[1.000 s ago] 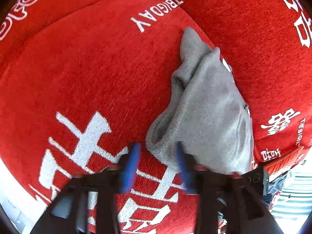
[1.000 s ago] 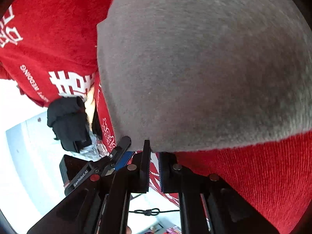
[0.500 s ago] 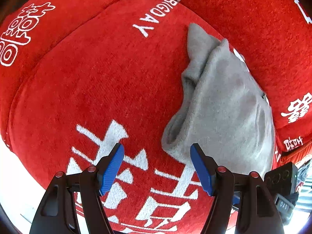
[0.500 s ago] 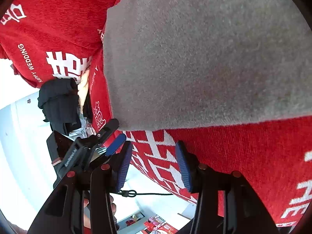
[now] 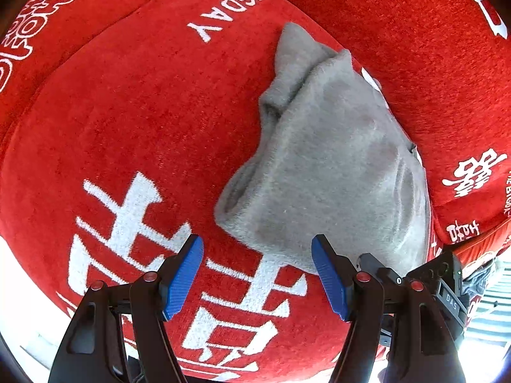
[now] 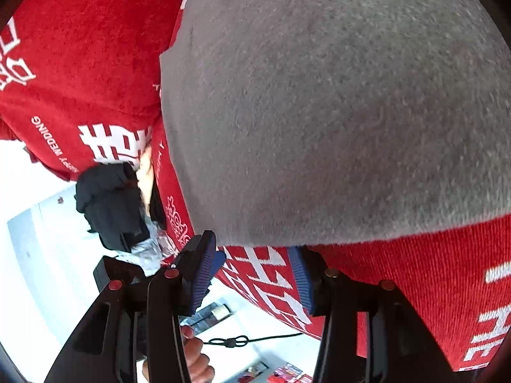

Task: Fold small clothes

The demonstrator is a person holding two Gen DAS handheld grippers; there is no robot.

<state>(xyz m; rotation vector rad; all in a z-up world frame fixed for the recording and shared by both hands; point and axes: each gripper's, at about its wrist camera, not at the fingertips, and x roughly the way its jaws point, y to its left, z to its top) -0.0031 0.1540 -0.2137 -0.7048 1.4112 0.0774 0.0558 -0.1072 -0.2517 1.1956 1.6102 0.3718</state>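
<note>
A grey fleece garment [image 5: 329,172] lies folded on a red sofa cushion [image 5: 127,121] with white lettering. My left gripper [image 5: 257,274] is open and empty, just in front of the garment's near edge, its blue pads apart. In the right wrist view the grey garment [image 6: 335,108] fills most of the frame. My right gripper [image 6: 252,274] is open and empty at the garment's near edge, touching nothing.
The red sofa back cushion [image 5: 431,63] rises behind the garment. A black cloth bundle [image 6: 108,204] sits at the sofa's side above a pale floor [image 6: 41,271]. My right gripper's body [image 5: 447,284] shows at the lower right of the left wrist view.
Both grippers have opened and let go of the grey garment's near edge, which now lies on the cushion. Both have drawn back a little.
</note>
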